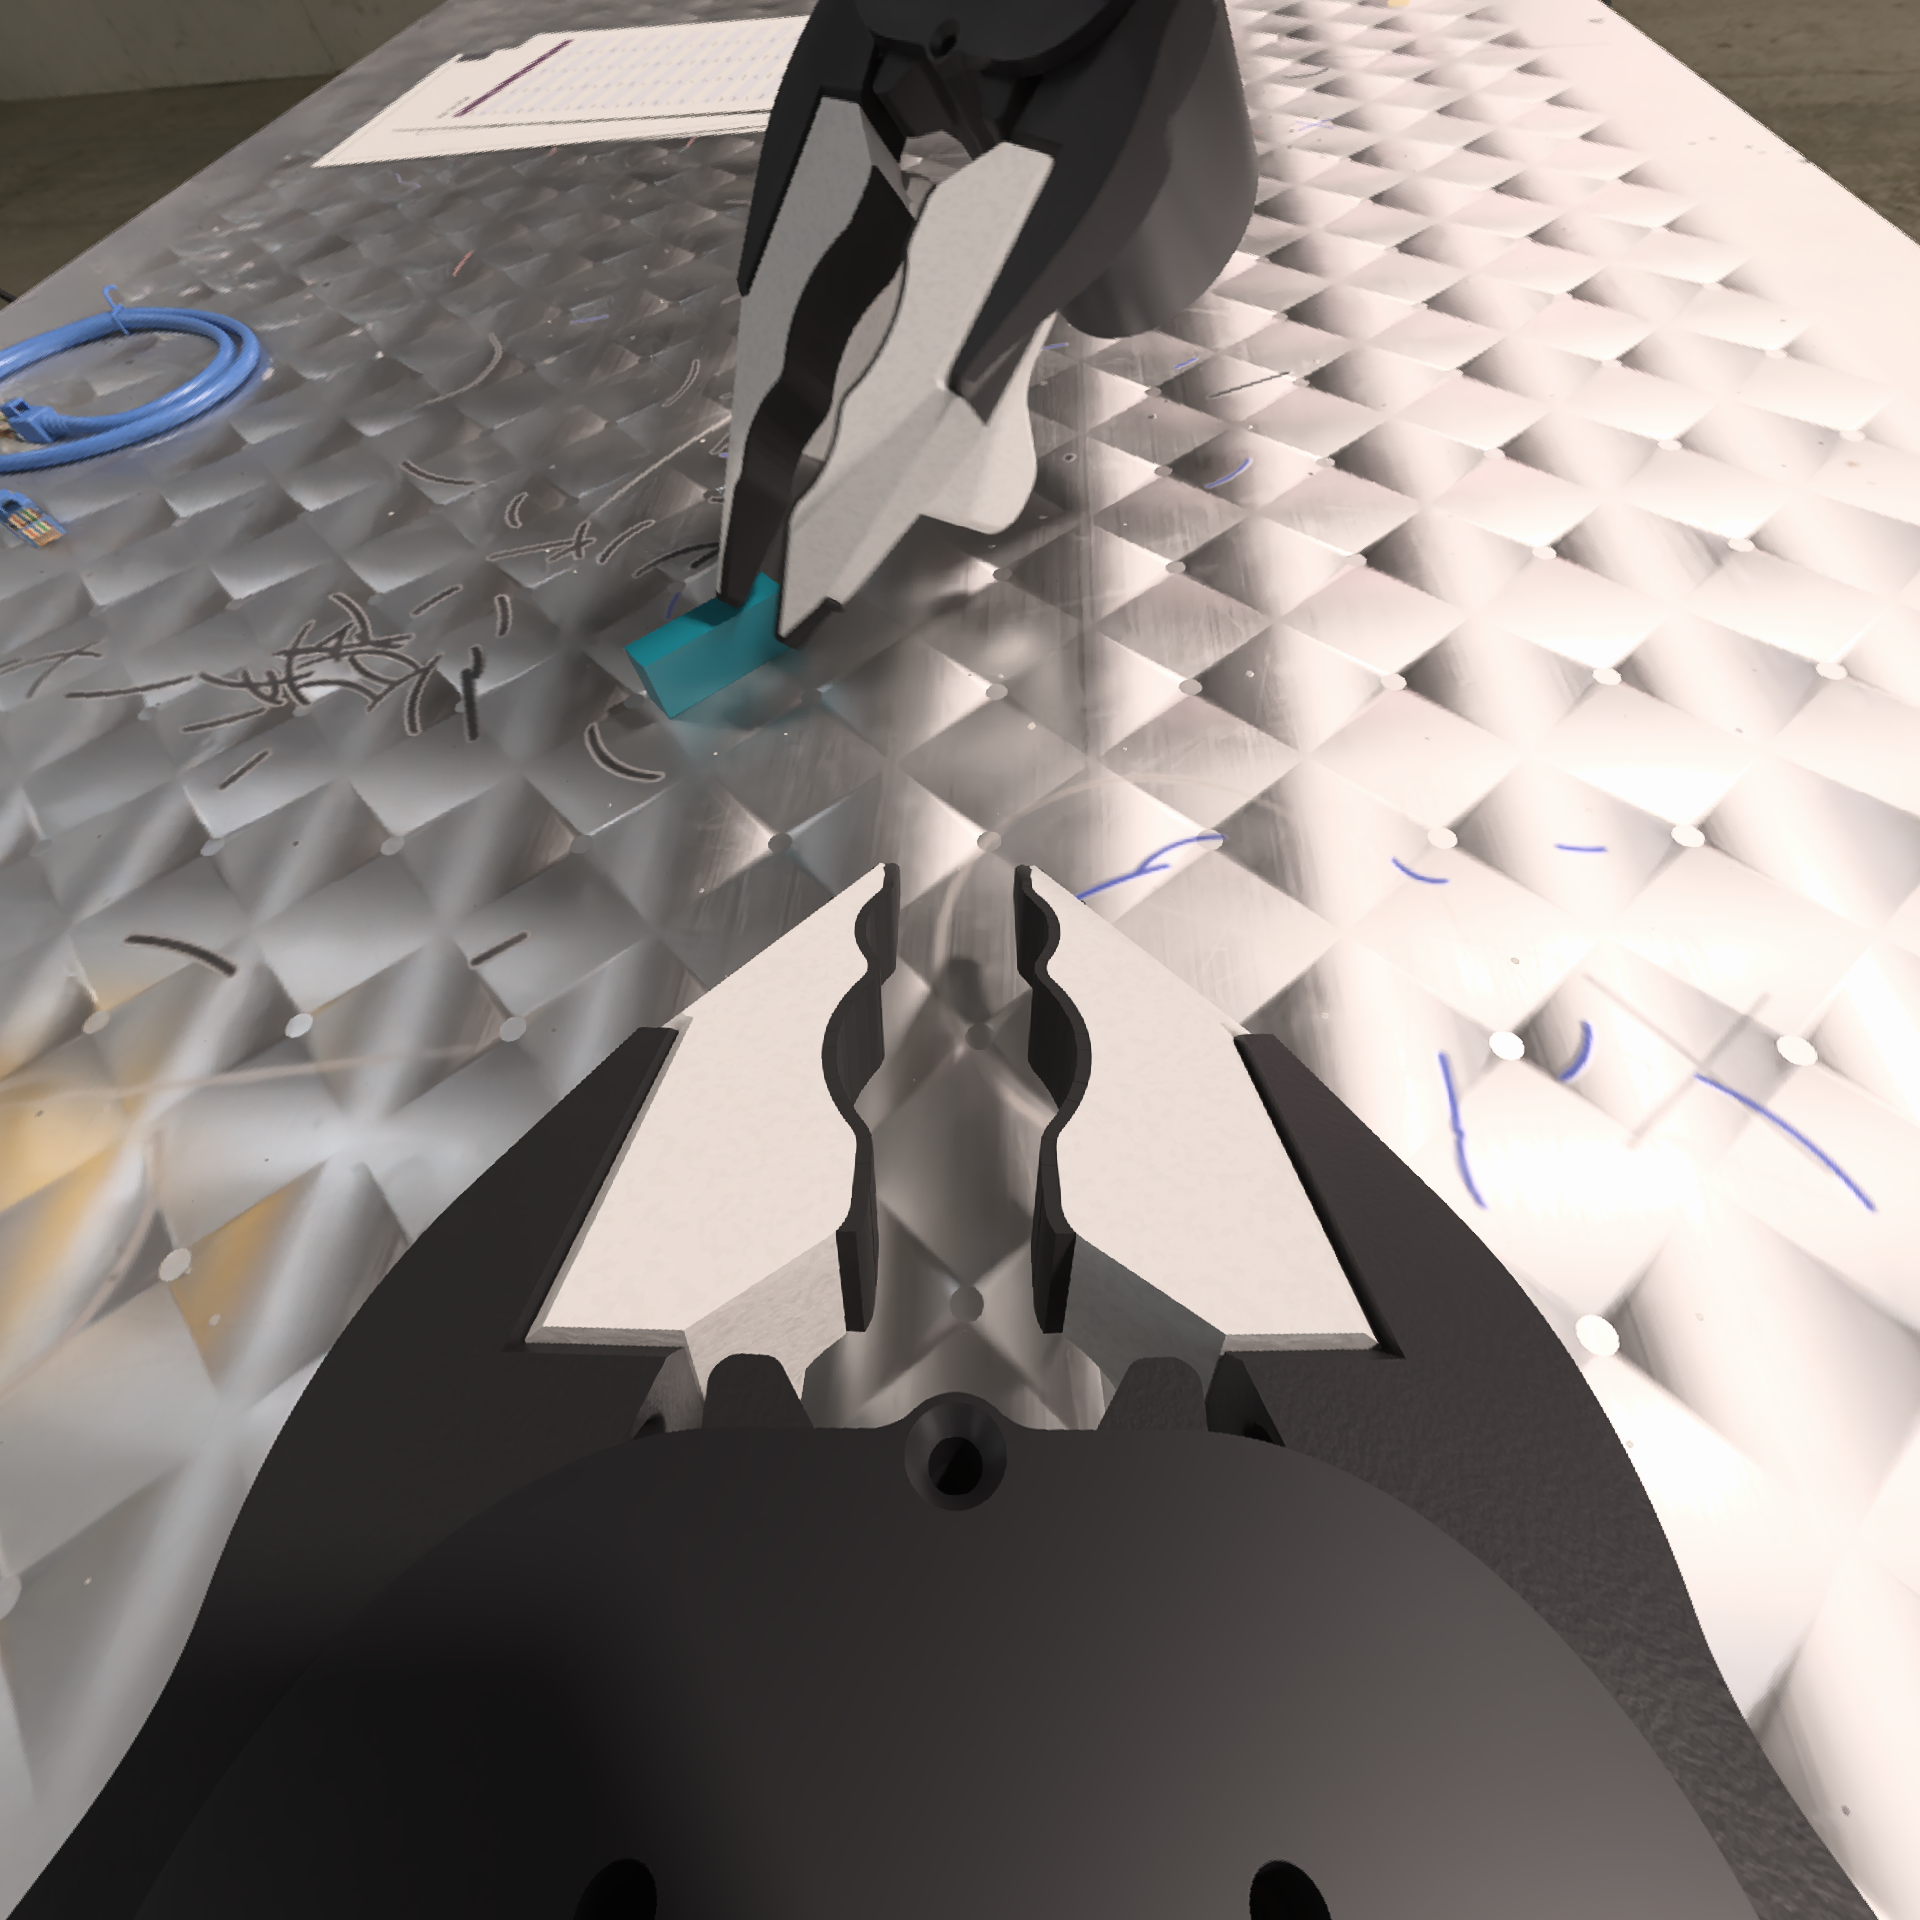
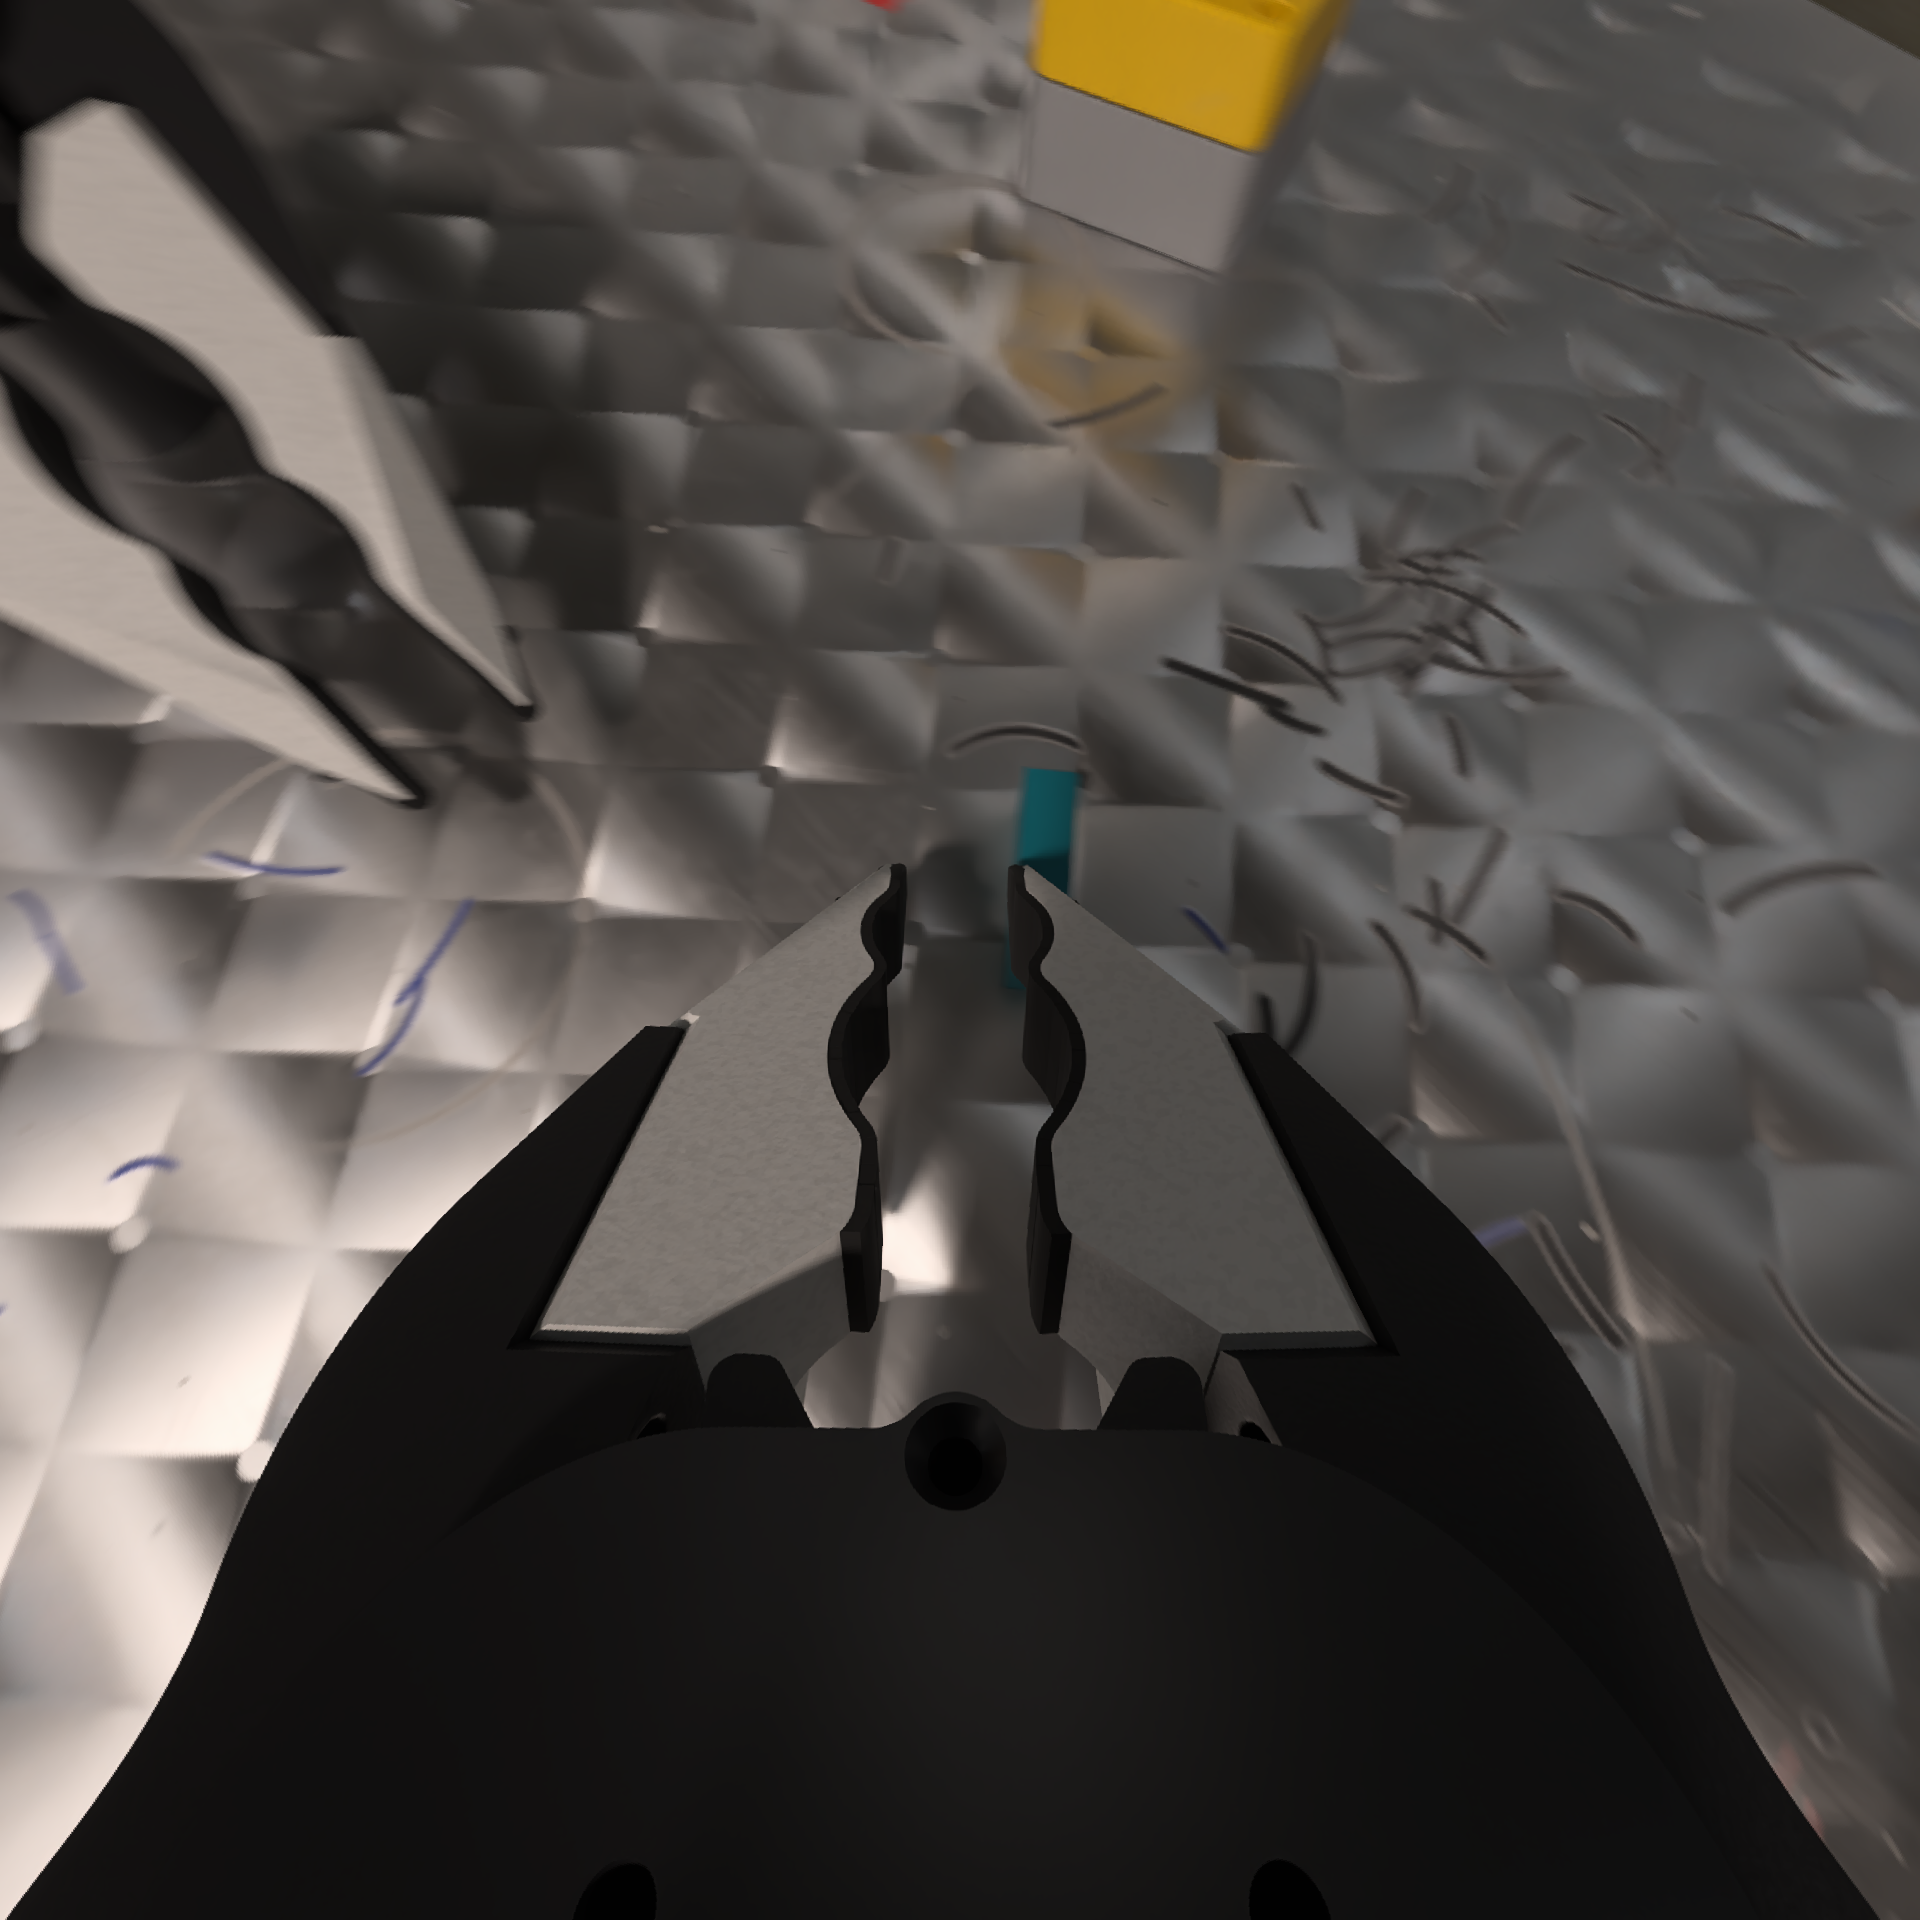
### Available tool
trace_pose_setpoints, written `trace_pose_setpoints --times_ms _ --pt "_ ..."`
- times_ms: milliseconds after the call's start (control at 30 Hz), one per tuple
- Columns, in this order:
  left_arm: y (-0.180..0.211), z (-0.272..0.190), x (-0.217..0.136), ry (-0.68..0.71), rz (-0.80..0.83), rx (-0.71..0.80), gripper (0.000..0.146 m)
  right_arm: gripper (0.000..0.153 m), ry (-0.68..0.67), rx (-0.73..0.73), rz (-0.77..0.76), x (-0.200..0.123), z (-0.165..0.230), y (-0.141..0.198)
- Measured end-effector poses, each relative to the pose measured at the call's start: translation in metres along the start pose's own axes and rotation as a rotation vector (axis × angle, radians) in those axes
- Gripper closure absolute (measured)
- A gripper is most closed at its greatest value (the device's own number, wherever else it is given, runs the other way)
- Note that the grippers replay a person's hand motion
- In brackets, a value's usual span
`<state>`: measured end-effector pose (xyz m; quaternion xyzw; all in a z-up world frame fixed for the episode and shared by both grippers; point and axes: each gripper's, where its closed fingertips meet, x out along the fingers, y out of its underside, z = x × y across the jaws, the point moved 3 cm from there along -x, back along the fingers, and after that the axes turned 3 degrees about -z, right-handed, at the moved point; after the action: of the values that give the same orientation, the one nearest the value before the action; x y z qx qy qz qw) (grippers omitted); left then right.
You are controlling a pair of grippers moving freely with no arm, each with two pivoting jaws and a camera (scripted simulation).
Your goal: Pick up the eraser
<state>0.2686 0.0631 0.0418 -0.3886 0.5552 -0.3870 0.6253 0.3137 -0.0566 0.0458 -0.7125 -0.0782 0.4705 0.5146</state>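
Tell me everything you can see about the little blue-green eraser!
The eraser is a small teal block with flat faces and sharp edges, plain and matte. It lies flat on the shiny metal table with scribble marks around it. The right gripper comes down onto one end, open, its fingertips at the block. In the right wrist view the eraser sits off to one side by a fingertip, not centred.

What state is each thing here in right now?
Eraser: flat on the table, not lifted.
Right gripper: open, tips down around the eraser's end.
Left gripper: open, empty, above the table.
Blue cable: coiled, lying flat.
Paper: lying flat.
Yellow block: resting on a grey block.
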Motion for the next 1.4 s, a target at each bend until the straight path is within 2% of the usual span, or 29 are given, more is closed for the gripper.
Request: trace_pose_setpoints --times_ms 100,367,433,533,900,1333,1400 --pt "0.0 0.0 -0.001 0.002 -0.007 0.003 0.124 0.136 0.095 0.03 0.069 0.0 -0.013 0.002" --pt "-0.001 -0.002 -0.002 0.005 -0.018 0.013 0.124 0.136 0.083 0.059 0.127 0.015 -0.019 0.003" --pt "-0.001 -0.002 -0.001 0.007 -0.018 0.016 0.124 0.142 0.057 0.061 0.148 0.017 -0.017 0.003" --pt "-0.001 -0.002 -0.002 0.011 -0.021 0.017 0.125 0.142 0.049 0.038 0.158 0.019 -0.014 0.002" --pt "-0.003 -0.001 -0.003 0.021 -0.042 -0.011 0.125 0.142 -0.035 -0.019 0.099 0.018 0.014 -0.003" --pt "-0.008 0.003 -0.002 0.002 -0.009 -0.038 0.125 0.142 -0.052 0.068 0.008 0.014 0.012 -0.004" --pt "-0.014 0.007 -0.004 -0.035 0.017 0.003 0.125 0.142 -0.06 0.078 0.004 0.012 0.013 -0.004"
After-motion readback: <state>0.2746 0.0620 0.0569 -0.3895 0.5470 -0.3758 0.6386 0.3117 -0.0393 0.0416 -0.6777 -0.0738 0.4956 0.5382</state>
